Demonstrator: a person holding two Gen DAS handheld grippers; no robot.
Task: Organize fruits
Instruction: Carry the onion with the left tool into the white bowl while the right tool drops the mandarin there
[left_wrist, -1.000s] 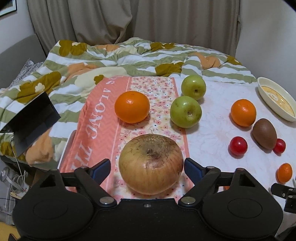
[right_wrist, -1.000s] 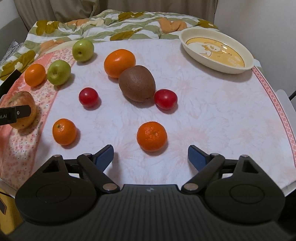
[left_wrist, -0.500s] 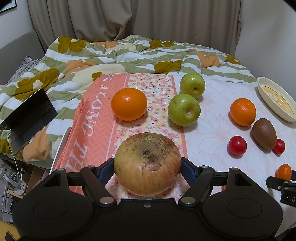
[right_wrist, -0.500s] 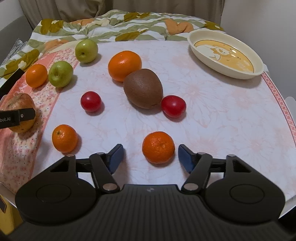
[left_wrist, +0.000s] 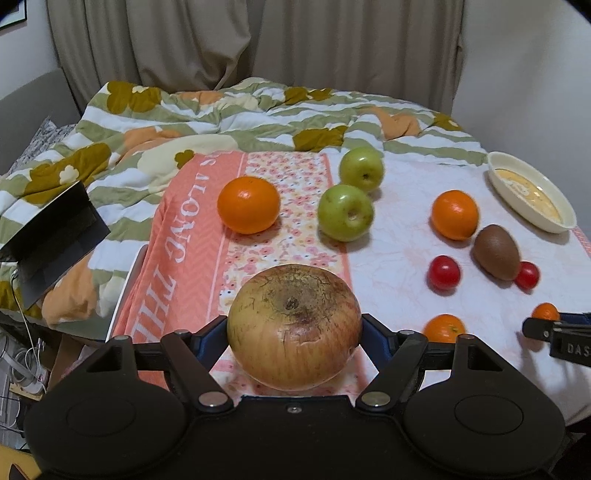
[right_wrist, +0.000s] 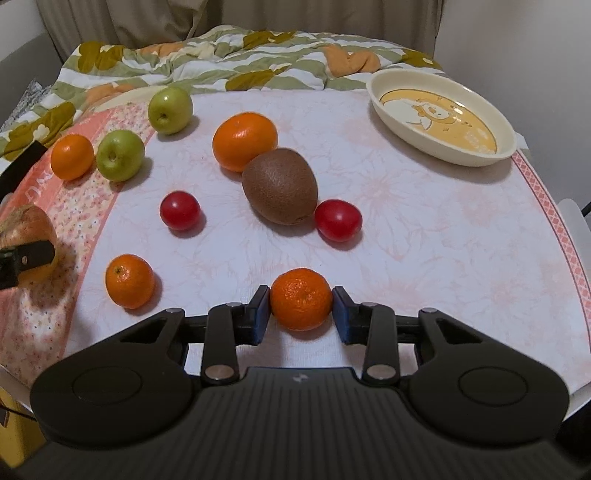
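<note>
Cloth-covered table (right_wrist: 443, 229) — apples (right_wrist: 120, 155), oranges (right_wrist: 244, 141), kiwi (right_wrist: 280, 185), tomatoes (right_wrist: 180, 210), dish (right_wrist: 442, 117).
</note>
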